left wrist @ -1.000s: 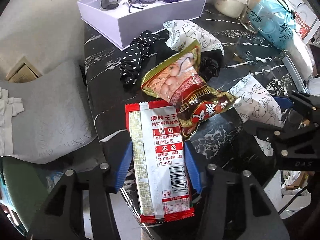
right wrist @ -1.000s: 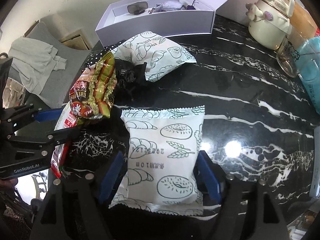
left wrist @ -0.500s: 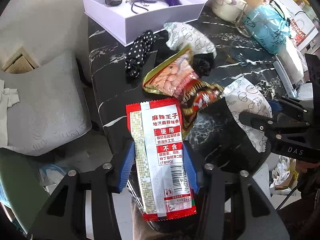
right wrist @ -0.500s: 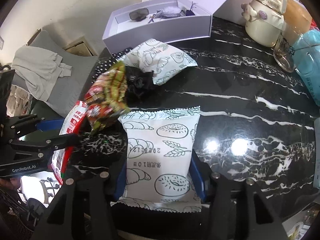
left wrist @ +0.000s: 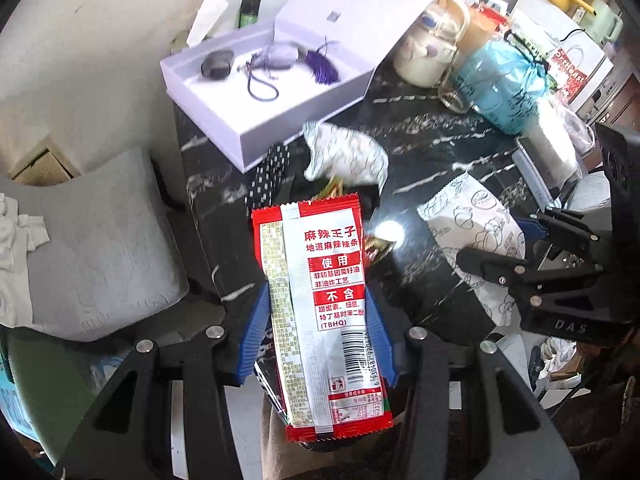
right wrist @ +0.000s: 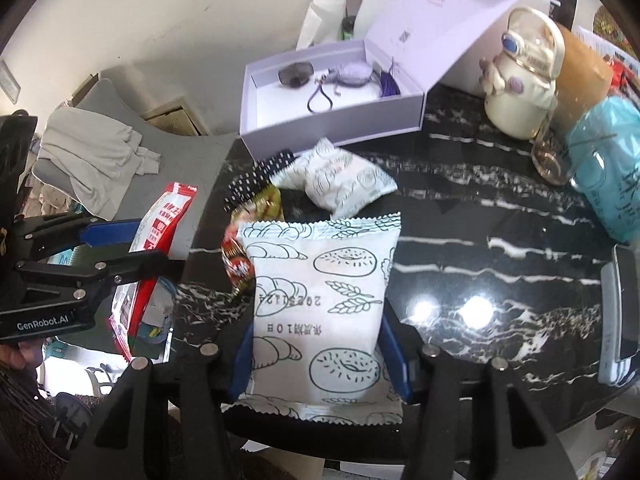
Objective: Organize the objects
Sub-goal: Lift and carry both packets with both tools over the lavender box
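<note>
Red spicy-strip packet (left wrist: 320, 300) clamped betw. left claw (left wrist: 316, 332) pads; white bread packet (right wrist: 320, 312) gripped in right claw (right wrist: 318, 354).

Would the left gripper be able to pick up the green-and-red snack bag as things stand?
Probably not yet: the left gripper is shut on the red packet, so its jaws are full. The snack bag lies on the table, partly under the bread packet that the right gripper holds.
</note>
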The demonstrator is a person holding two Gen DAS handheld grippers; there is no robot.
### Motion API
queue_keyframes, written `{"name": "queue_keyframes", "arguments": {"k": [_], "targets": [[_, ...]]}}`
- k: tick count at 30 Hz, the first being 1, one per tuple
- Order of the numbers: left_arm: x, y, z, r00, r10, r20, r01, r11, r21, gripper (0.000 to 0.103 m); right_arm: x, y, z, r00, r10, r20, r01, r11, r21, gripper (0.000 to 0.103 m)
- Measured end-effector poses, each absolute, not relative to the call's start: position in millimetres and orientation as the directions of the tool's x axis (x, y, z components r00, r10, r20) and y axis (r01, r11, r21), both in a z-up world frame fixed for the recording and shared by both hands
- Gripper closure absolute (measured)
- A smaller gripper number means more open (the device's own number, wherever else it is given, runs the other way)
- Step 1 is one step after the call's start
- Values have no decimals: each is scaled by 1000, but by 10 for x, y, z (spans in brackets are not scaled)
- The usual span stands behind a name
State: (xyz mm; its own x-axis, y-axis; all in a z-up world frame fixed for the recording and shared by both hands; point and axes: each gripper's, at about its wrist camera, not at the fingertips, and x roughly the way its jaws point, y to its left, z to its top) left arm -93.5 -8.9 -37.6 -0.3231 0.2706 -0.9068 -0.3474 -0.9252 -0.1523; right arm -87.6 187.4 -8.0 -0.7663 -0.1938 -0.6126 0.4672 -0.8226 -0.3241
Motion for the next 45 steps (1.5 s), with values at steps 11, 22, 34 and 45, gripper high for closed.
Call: {"name": "queue_keyframes", "arguments": {"k": [11, 22, 34, 45], "targets": [[-1237, -11, 110, -381, 301, -874, -377, -914, -150, 58, -766, 1672, 278, -792, -204, -576, 464, -814, -349, 48], [-1889, -61, 186, -372, 321, -871, -417, -896, -152, 58, -1032, 1360, 577, -807, -200, -555, 449, -818, -359, 48], [-2840, -138, -50, -334, 338, -880, -437, -883, -173, 58, -1647, 981, 856, -820, -169, -546, 412, -838, -359, 48], [-3643, -196, -341, -331, 335, -882, -448, -879, -165, 58, -2317, 658, 1063, -835, -141, -531, 382, -844, -376, 48]]}}
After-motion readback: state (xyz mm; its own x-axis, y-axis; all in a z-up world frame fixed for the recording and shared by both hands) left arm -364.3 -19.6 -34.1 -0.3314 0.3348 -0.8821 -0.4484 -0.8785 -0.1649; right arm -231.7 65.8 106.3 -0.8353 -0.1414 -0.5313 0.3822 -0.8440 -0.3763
